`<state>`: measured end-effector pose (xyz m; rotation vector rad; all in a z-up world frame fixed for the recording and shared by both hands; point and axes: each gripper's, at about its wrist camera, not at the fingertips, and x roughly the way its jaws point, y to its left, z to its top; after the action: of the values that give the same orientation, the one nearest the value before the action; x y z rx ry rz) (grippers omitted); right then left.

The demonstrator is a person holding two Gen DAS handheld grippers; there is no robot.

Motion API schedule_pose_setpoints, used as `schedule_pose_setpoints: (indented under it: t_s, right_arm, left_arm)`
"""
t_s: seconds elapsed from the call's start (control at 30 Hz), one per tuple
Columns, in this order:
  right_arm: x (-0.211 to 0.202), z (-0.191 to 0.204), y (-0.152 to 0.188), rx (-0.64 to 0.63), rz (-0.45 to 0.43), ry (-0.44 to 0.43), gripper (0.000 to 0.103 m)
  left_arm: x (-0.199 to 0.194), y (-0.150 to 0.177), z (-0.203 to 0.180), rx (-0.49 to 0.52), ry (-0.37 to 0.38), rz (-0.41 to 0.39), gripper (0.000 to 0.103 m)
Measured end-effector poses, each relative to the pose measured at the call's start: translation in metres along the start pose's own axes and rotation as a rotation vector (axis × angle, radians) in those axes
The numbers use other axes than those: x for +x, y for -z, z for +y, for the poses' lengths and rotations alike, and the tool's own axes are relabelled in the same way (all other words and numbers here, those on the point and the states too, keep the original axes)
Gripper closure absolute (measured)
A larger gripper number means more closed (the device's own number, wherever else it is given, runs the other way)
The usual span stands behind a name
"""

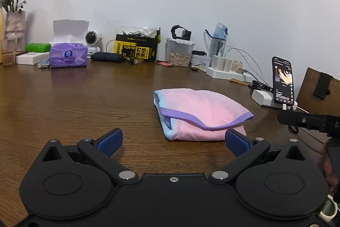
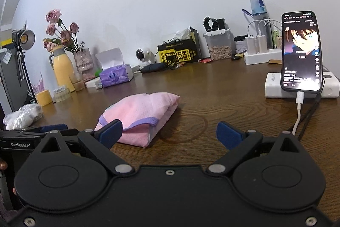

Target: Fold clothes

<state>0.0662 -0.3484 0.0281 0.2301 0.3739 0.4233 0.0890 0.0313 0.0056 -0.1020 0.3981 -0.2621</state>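
Both tongs are spread wide and holding nothing, hovering low over the wooden counter [image 1: 63,99]. From the left tongs [image 1: 173,142] the folded pink mesh garment [image 1: 199,114] sits just ahead and a bit right, its near corner right by the right-side pad. From the right tongs [image 2: 170,135] the same bundle lies ahead-left, its near end behind the left pad. It runs diagonally, purple trim facing the tongs. Looks pretty much folded already, and I'd guess the left one is marginally nearer.

Looks like someone's home desk: wooden table [image 1: 63,99], tissue box [image 1: 68,55] and flower vase [image 2: 84,64] far ahead-left of the tongs, charging phone [image 2: 301,52] ahead-right.
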Motion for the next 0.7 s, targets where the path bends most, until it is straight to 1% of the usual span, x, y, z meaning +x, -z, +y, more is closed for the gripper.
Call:
schedule_pose_setpoints:
  t_s: [0.03, 0.07, 0.1, 0.17, 0.2, 0.23, 0.27, 0.33, 0.43, 0.47, 0.5, 0.57, 0.6, 0.7]
  right_arm:
    - [0.001, 0.000, 0.000, 0.006, 0.007, -0.001, 0.005]
    - [0.002, 0.000, -0.002, 0.012, 0.019, 0.008, 0.005]
    - [0.004, 0.000, -0.003, 0.017, 0.040, 0.033, 0.005]
    - [0.008, 0.001, -0.009, 0.033, 0.087, 0.080, 0.005]
    - [0.010, 0.001, -0.015, 0.048, 0.123, 0.085, 0.005]
    - [0.013, 0.001, -0.024, 0.058, 0.155, 0.065, 0.005]
    - [0.016, 0.001, -0.034, 0.059, 0.179, 0.045, 0.005]
    - [0.026, 0.002, -0.056, 0.020, 0.201, 0.035, 0.005]
    - [0.052, 0.004, -0.080, -0.080, 0.222, 0.034, 0.005]
    - [0.066, 0.006, -0.087, -0.117, 0.244, 0.027, 0.005]
    - [0.081, 0.008, -0.092, -0.152, 0.273, 0.010, 0.005]
    - [0.107, 0.010, -0.093, -0.196, 0.341, -0.003, 0.005]
    - [0.115, 0.011, -0.092, -0.208, 0.364, -0.006, 0.005]
    - [0.135, 0.013, -0.090, -0.237, 0.403, -0.013, 0.006]
  left_arm:
    - [0.002, -0.002, 0.000, -0.002, -0.004, 0.024, 0.000]
    - [0.007, -0.006, 0.000, -0.003, -0.001, 0.081, 0.000]
    - [0.012, -0.010, 0.001, -0.005, 0.002, 0.140, 0.000]
    - [0.018, -0.017, 0.003, -0.020, 0.004, 0.200, 0.000]
    - [0.020, -0.023, 0.004, -0.040, -0.012, 0.206, 0.000]
    - [0.021, -0.031, 0.006, -0.066, -0.042, 0.179, 0.000]
    - [0.022, -0.034, 0.006, -0.071, -0.049, 0.171, 0.000]
    - [0.036, -0.051, 0.007, -0.067, -0.070, 0.160, 0.000]
    - [0.066, -0.065, 0.005, 0.004, -0.071, 0.225, 0.000]
    - [0.068, -0.067, 0.005, 0.009, -0.068, 0.233, 0.000]
    - [0.075, -0.070, 0.006, 0.008, -0.048, 0.258, 0.000]
    - [0.087, -0.072, 0.008, -0.017, 0.042, 0.307, 0.000]
    - [0.090, -0.070, 0.007, -0.020, 0.059, 0.315, 0.000]
    - [0.096, -0.065, 0.004, 0.019, 0.094, 0.331, 0.003]
